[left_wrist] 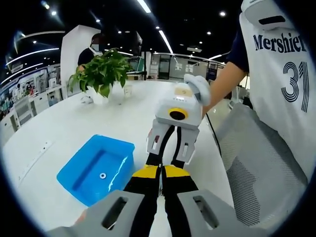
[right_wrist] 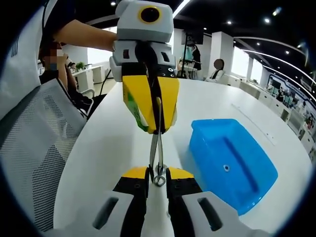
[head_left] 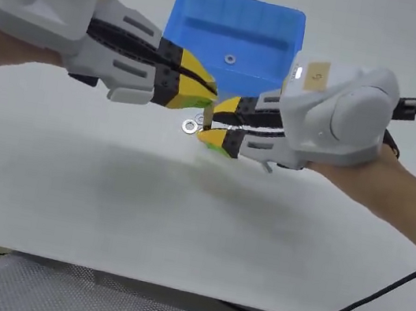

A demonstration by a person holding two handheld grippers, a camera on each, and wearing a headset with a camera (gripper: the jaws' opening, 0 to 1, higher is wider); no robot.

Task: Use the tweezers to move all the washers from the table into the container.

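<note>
Thin metal tweezers [right_wrist: 157, 143] run between the two grippers, which meet tip to tip above the white table. My left gripper [head_left: 206, 95] comes in from the upper left and is shut on one end of the tweezers. My right gripper [head_left: 209, 122] comes in from the right, its jaws closed narrowly on the other end [right_wrist: 158, 175]. Two small washers [head_left: 190, 126] lie on the table just below the tips. The blue container [head_left: 208, 12] stands behind them with one washer [head_left: 230, 59] in it. In the left gripper view my yellow jaws [left_wrist: 161, 174] sit together.
A black cable [head_left: 377, 291] trails from the right gripper over the table's near edge. A potted plant [left_wrist: 101, 74] stands far down the table, and a mesh chair [left_wrist: 256, 163] and a person in a jersey are beside it.
</note>
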